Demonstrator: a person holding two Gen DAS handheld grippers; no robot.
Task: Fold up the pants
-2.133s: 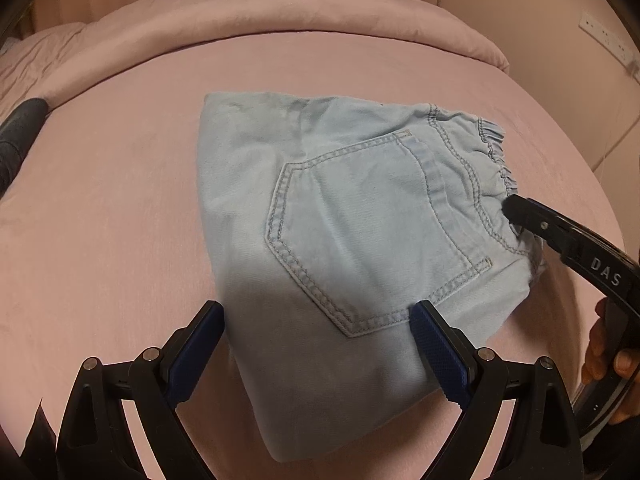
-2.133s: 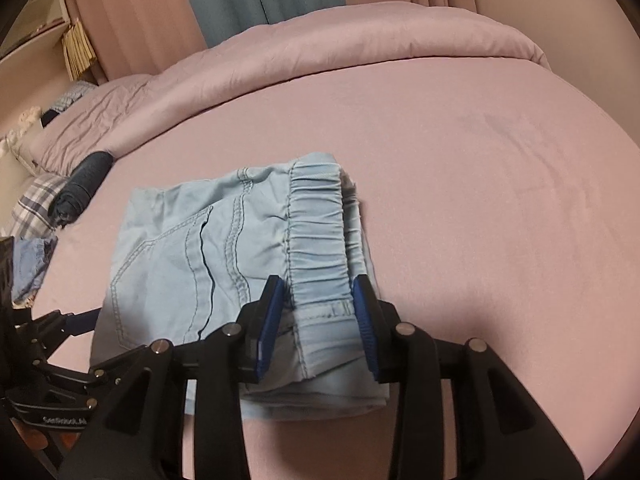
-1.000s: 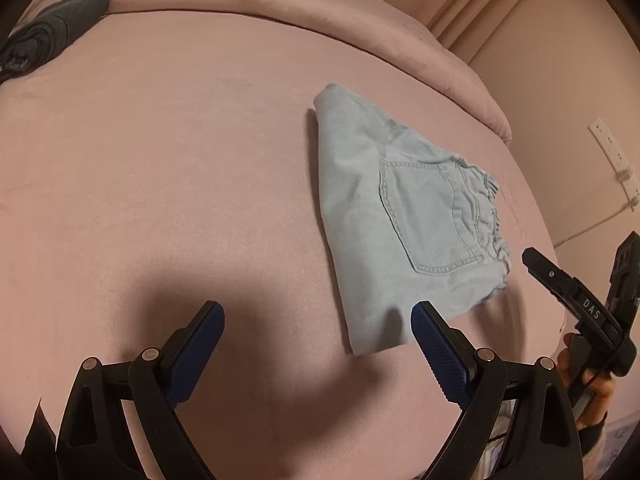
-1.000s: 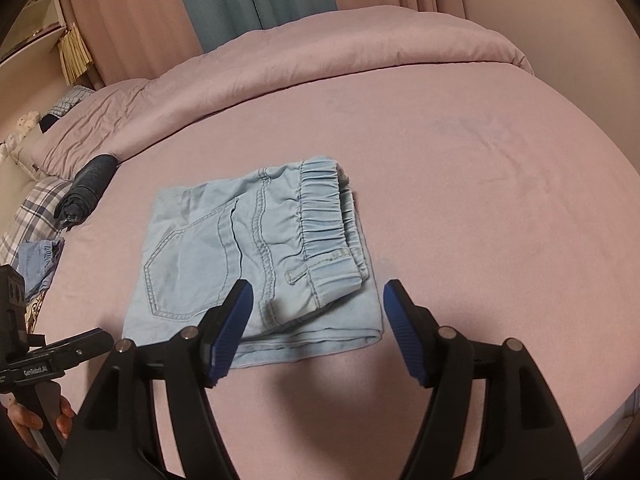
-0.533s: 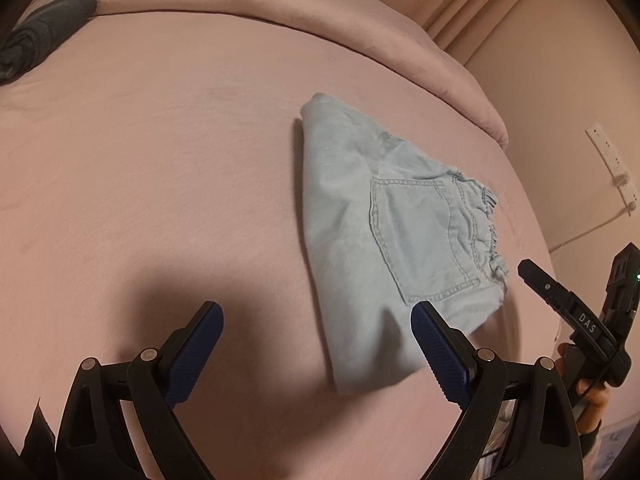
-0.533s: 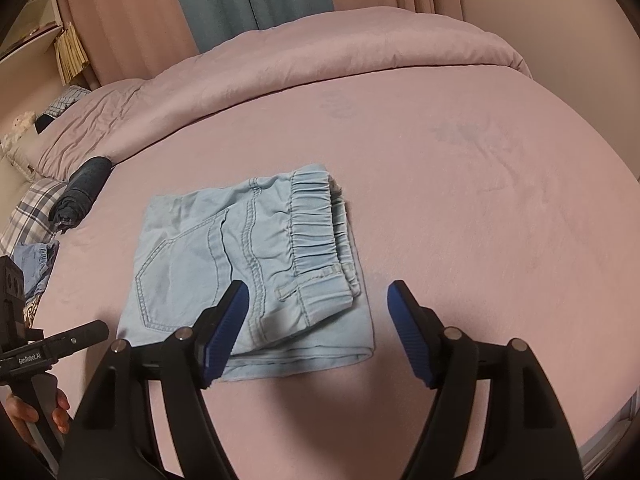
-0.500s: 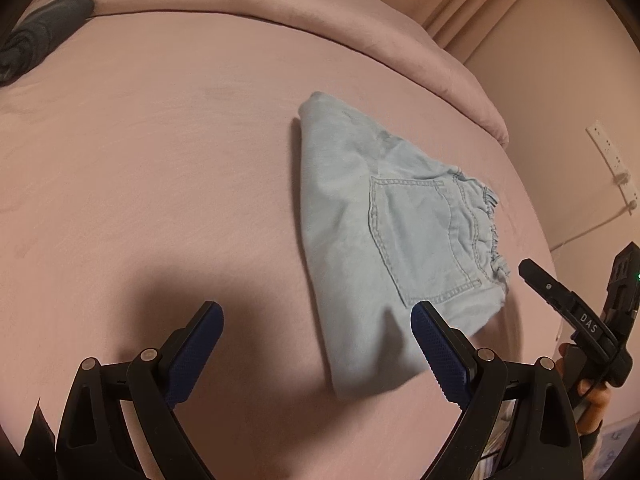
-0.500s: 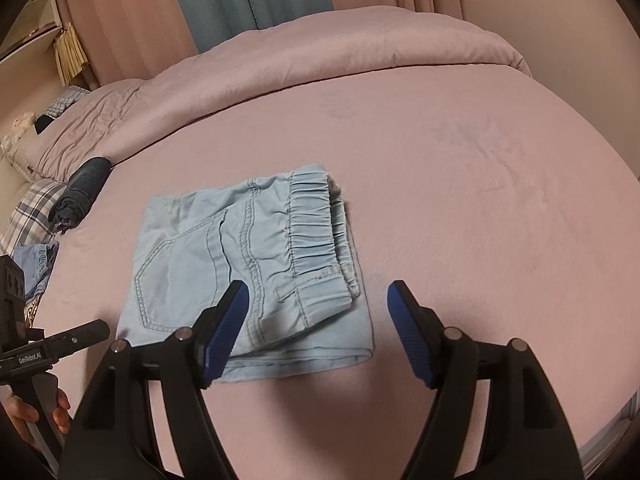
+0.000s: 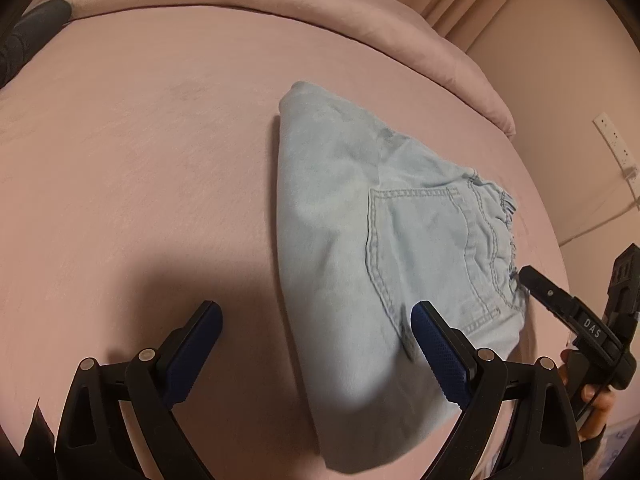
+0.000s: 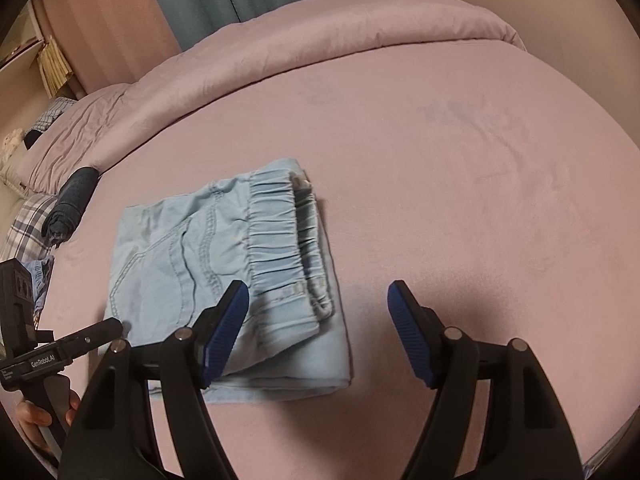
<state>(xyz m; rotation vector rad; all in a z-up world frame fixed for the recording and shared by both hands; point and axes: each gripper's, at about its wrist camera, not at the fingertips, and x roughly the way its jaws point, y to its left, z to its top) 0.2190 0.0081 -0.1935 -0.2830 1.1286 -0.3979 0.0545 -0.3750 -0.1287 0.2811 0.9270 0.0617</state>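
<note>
The light blue denim pants [image 9: 360, 240] lie folded in a compact stack on the pink bed, back pocket up; in the right wrist view the pants [image 10: 224, 264] show their elastic waistband on the right side. My left gripper [image 9: 316, 320] is open and empty, just above the stack's near left edge. My right gripper [image 10: 318, 300] is open and empty, above the stack's near right corner. The right gripper also shows at the right of the left wrist view [image 9: 568, 312]; the left gripper shows at the left of the right wrist view [image 10: 72, 344].
The pink bed sheet [image 10: 480, 160] spreads wide to the right of the pants. A folded pink duvet [image 10: 320, 40] lies at the back. A rolled dark garment [image 10: 72, 204] and plaid fabric [image 10: 28, 224] lie at the bed's left edge. A wall socket [image 9: 616, 144] is on the wall.
Both grippers let go of the pants, opened wide and pulled back; in the last half second both moved in closer to the folded stack again.
</note>
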